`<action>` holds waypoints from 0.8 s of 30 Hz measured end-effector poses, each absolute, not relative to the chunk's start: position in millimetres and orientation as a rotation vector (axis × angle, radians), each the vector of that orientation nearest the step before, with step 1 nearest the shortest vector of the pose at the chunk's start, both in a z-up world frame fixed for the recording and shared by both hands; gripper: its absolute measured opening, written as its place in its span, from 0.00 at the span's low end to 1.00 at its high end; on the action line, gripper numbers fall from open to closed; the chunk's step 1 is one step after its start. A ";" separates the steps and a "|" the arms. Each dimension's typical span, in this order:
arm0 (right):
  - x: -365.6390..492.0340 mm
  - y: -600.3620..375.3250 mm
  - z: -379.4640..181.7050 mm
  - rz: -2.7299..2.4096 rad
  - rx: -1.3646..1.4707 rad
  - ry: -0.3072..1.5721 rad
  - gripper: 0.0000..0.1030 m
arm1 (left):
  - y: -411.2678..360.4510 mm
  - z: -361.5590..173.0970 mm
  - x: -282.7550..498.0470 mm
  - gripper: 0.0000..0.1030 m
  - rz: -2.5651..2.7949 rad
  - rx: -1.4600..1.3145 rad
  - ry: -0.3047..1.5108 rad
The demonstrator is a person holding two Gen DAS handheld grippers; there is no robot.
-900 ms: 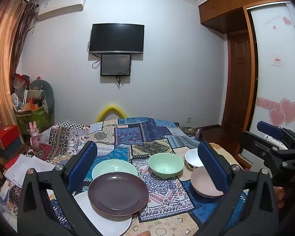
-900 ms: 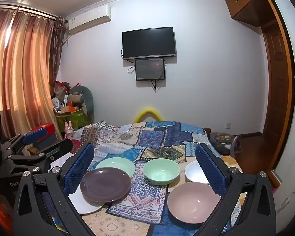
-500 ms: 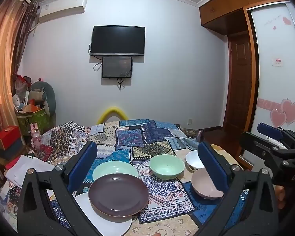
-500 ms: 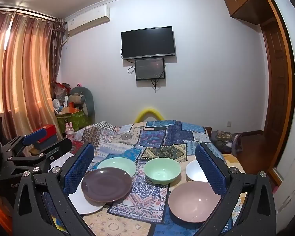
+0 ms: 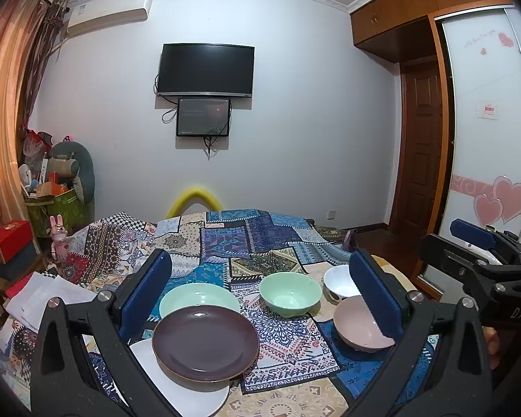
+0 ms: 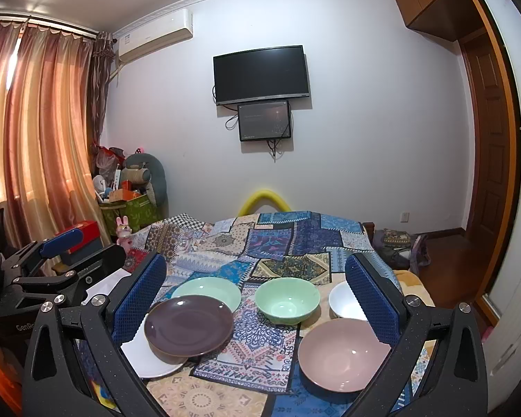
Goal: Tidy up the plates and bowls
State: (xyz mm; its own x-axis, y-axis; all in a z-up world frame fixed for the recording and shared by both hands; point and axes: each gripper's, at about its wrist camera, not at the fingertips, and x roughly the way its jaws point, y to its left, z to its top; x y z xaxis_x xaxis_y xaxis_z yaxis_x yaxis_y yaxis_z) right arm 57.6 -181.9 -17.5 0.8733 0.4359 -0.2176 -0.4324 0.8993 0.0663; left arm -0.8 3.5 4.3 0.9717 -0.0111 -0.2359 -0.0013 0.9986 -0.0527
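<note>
On a patchwork bedspread (image 5: 253,239) lie a dark purple plate (image 5: 205,342) resting on a white plate (image 5: 177,392), a pale green plate (image 5: 199,299), a green bowl (image 5: 290,293), a white bowl (image 5: 340,281) and a pink bowl (image 5: 359,325). My left gripper (image 5: 259,257) hovers open in front of the purple plate, holding nothing. In the right wrist view my right gripper (image 6: 255,260) is open too and holds nothing, with the pink bowl (image 6: 344,354) near its right finger, the green bowl (image 6: 287,299) ahead and the purple plate (image 6: 189,323) to the left.
Each gripper shows in the other's view: the right one (image 5: 482,260) at the right, the left one (image 6: 62,264) at the left. White folded cloth (image 5: 41,299) lies at the bed's left edge. A cluttered green box (image 6: 128,208), curtains and a wardrobe door (image 5: 489,139) flank the bed.
</note>
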 end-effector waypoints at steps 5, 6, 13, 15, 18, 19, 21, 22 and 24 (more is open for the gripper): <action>57.5 -182.3 -17.8 0.454 0.018 0.231 1.00 | 4.0 4.7 -1.1 1.00 -0.005 -0.049 0.235; 57.7 -181.9 -16.2 0.455 0.018 0.231 1.00 | 4.2 5.1 -1.0 1.00 -0.005 -0.049 0.233; 58.5 -180.9 -17.0 0.455 0.018 0.231 1.00 | 0.7 3.3 -3.6 1.00 -0.005 -0.048 0.230; 58.6 -181.0 -17.1 0.454 0.019 0.231 1.00 | 1.0 3.0 -4.1 1.00 -0.005 -0.050 0.230; 58.3 -180.6 -17.8 0.456 0.021 0.232 1.00 | 1.2 2.1 -4.1 1.00 -0.004 -0.054 0.232; 58.3 -180.5 -17.8 0.455 0.020 0.232 1.00 | 1.5 2.0 -3.8 1.00 -0.004 -0.055 0.233; 58.4 -180.6 -17.8 0.456 0.021 0.232 1.00 | 1.8 1.8 -3.9 1.00 -0.003 -0.055 0.233; 58.4 -180.5 -17.8 0.456 0.021 0.233 1.00 | 2.2 1.5 -3.4 1.00 -0.002 -0.056 0.233; 57.9 -180.0 -18.0 0.456 0.021 0.233 1.00 | 2.5 1.3 -3.6 1.00 -0.003 -0.056 0.234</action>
